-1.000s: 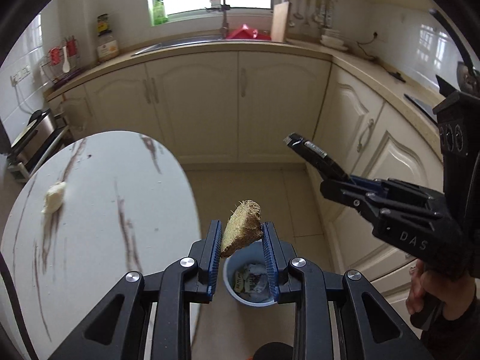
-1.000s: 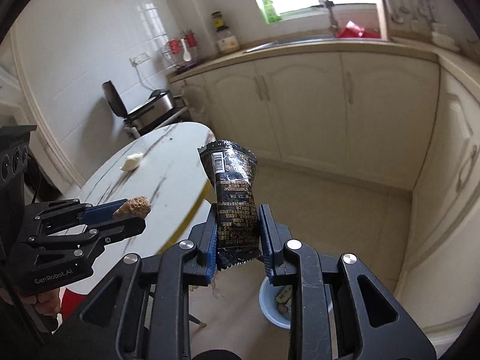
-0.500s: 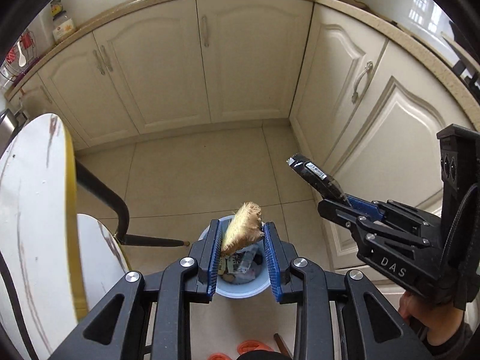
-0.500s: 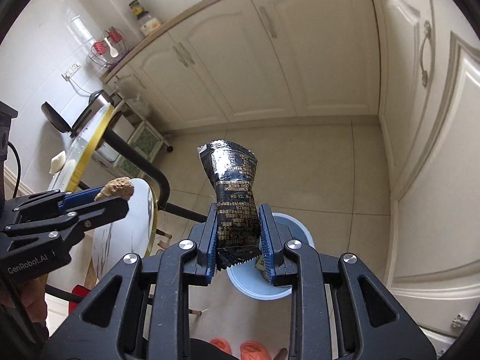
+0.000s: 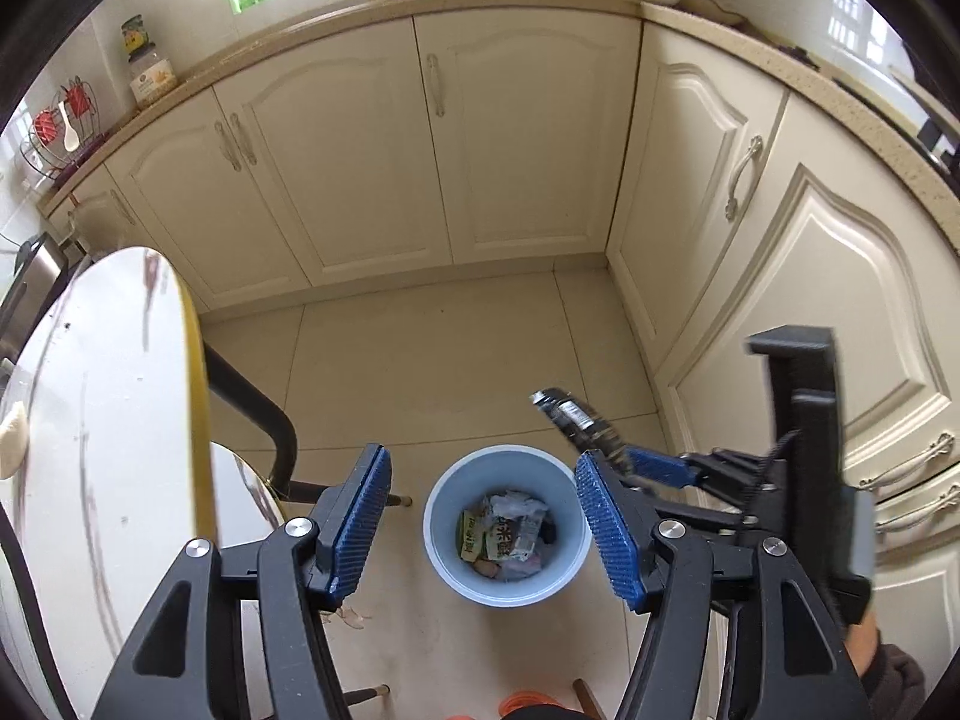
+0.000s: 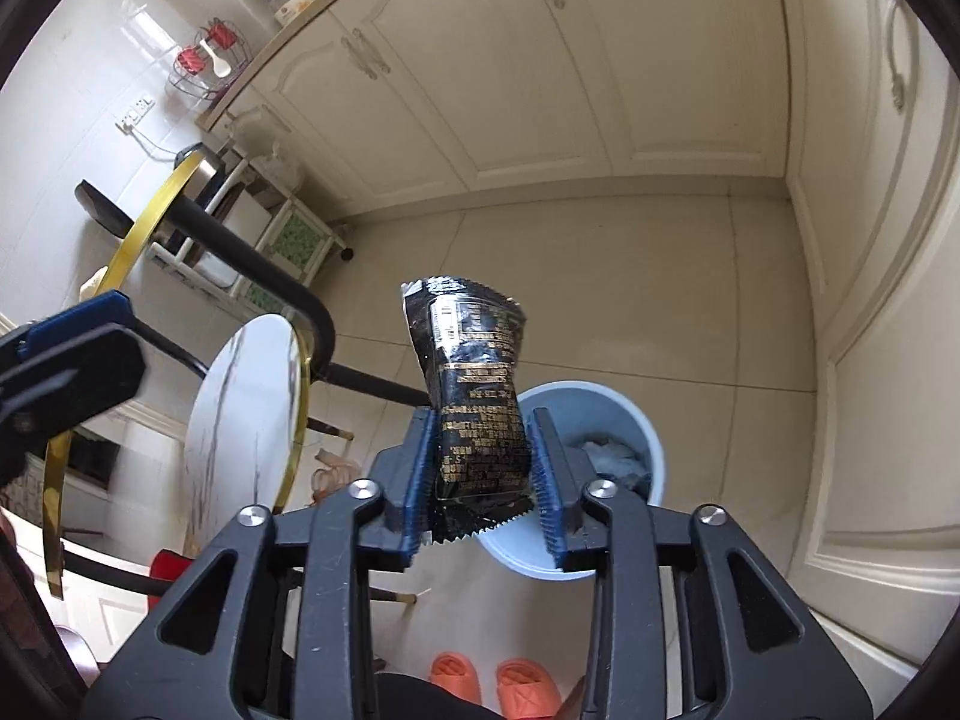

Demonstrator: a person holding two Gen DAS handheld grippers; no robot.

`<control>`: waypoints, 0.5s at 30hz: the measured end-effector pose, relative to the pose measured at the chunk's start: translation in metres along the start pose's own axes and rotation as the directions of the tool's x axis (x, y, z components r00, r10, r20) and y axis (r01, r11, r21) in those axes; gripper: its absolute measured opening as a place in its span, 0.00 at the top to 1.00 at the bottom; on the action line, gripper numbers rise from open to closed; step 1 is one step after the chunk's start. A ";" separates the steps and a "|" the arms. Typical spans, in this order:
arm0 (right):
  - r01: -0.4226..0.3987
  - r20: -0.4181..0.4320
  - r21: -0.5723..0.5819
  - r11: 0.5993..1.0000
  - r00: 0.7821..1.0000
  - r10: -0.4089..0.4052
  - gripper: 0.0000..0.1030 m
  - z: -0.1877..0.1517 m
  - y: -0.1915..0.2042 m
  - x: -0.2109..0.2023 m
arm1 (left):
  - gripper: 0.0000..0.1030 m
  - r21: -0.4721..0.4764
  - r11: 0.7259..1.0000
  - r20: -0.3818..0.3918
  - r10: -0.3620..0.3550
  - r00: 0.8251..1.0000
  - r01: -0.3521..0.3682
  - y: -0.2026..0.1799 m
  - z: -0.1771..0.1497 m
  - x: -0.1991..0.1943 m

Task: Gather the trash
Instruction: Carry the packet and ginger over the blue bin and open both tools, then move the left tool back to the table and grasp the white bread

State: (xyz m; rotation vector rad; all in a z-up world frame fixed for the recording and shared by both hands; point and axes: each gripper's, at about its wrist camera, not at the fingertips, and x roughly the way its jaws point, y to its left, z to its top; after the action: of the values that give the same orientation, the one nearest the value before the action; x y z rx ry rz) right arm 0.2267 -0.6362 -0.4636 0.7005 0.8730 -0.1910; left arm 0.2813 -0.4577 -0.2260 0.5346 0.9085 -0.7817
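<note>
My left gripper point(image 5: 486, 519) is open and empty, right above a light blue trash bin point(image 5: 441, 564) on the floor that holds several wrappers and scraps. My right gripper point(image 6: 480, 474) is shut on a black snack wrapper point(image 6: 471, 384), which stands upright between the pads over the near rim of the bin point(image 6: 651, 444). The right gripper and the wrapper point(image 5: 570, 417) also show in the left wrist view, just right of the bin. A pale scrap point(image 5: 12, 432) lies on the white round table point(image 5: 102, 420) at the left.
Cream cabinets point(image 5: 480, 132) stand behind and to the right of the bin. A black table leg point(image 5: 264, 414) and a low round marble stool point(image 6: 246, 414) stand left of the bin. Orange slippers point(image 6: 498, 684) lie on the floor below me.
My left gripper has opened and the brown fibrous scrap it held is gone from between its pads. Both grippers have tilted down over the bin. The right gripper still holds the wrapper.
</note>
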 end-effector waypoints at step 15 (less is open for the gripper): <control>-0.036 0.153 -0.069 0.997 0.987 0.046 0.38 0.000 0.074 -0.073 | 0.29 -0.108 0.993 0.163 0.070 0.984 -0.053 0.059 -0.080 -0.145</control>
State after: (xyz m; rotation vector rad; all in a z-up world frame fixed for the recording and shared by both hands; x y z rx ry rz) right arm 0.2112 -0.5890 -0.3725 0.6328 0.7128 -0.1763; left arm 0.2332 -0.3119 -0.1392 0.3987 0.7696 -0.7082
